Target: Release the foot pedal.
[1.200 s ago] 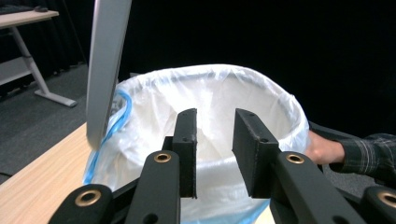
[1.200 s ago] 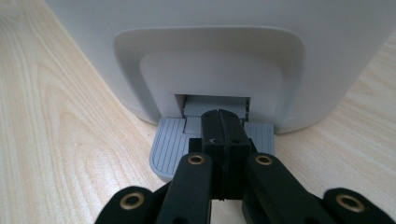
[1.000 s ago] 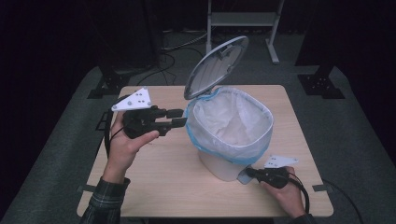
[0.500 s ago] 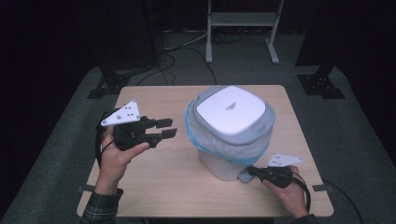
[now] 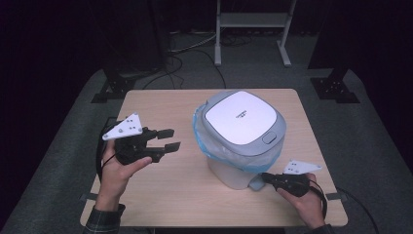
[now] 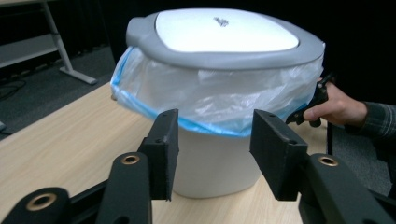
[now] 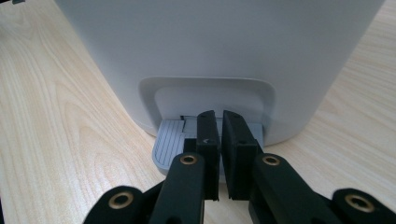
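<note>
A white pedal bin (image 5: pixel 229 170) with a grey-rimmed lid (image 5: pixel 241 117) stands on the right half of the wooden table (image 5: pixel 160 204). The lid is down. A clear bag with a blue edge (image 6: pixel 205 100) hangs out under the lid. My left gripper (image 5: pixel 169 139) is held open in the air to the left of the bin, its jaws pointing at the bin body (image 6: pixel 210 163) with nothing between them. My right gripper (image 7: pixel 220 121) is shut, its tips resting on the grey pedal (image 7: pixel 170 144) at the bin's foot; in the high view it (image 5: pixel 265 179) lies at the front right.
A metal stand (image 5: pixel 248 29) and cables (image 5: pixel 190 46) are on the floor beyond the table's far edge. Bare tabletop lies between the left hand (image 5: pixel 114 170) and the bin.
The lid stood open one second ago and has dropped shut. My left gripper has drawn back to the left and toward the front, away from the bin. The right gripper stays at the pedal.
</note>
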{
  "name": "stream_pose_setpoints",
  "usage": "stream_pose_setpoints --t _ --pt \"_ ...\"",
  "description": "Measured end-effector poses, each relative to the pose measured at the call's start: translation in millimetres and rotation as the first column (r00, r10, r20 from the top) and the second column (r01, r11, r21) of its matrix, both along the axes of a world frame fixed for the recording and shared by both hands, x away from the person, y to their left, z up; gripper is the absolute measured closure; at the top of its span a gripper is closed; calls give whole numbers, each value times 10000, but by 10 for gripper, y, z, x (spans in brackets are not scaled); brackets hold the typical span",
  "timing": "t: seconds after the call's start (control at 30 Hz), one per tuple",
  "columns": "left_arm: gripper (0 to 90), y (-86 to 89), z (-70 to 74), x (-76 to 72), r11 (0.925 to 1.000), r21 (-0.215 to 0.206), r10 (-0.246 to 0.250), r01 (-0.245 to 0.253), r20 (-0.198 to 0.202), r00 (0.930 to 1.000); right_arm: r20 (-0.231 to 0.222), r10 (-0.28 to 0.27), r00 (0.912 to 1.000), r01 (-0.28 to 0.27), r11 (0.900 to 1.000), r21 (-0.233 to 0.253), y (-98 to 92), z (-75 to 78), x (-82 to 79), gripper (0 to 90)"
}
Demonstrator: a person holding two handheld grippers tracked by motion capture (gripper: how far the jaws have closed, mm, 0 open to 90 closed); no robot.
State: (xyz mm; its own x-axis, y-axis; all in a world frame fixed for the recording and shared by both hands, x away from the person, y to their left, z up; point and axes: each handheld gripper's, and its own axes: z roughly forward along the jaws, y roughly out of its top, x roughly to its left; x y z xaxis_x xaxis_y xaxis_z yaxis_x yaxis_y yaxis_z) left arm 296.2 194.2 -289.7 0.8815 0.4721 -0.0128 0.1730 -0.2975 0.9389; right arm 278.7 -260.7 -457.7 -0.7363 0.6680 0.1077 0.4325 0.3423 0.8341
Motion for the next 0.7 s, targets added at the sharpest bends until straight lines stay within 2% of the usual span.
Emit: stream_pose_setpoints --t 0.33,0.57,0.7 --pt "380 107 -212 -30 9989 103 454 -452 -191 9988 -4 -120 9999 120 9999 29 -54 38 -21 732" --pt "277 154 -359 -57 9955 523 813 -791 -402 9959 165 -230 9996 230 9997 54 -102 65 -46 616" --pt "198 206 -454 -66 9916 693 1137 -1093 -620 9916 253 -415 9988 410 9990 171 -137 81 -66 547"
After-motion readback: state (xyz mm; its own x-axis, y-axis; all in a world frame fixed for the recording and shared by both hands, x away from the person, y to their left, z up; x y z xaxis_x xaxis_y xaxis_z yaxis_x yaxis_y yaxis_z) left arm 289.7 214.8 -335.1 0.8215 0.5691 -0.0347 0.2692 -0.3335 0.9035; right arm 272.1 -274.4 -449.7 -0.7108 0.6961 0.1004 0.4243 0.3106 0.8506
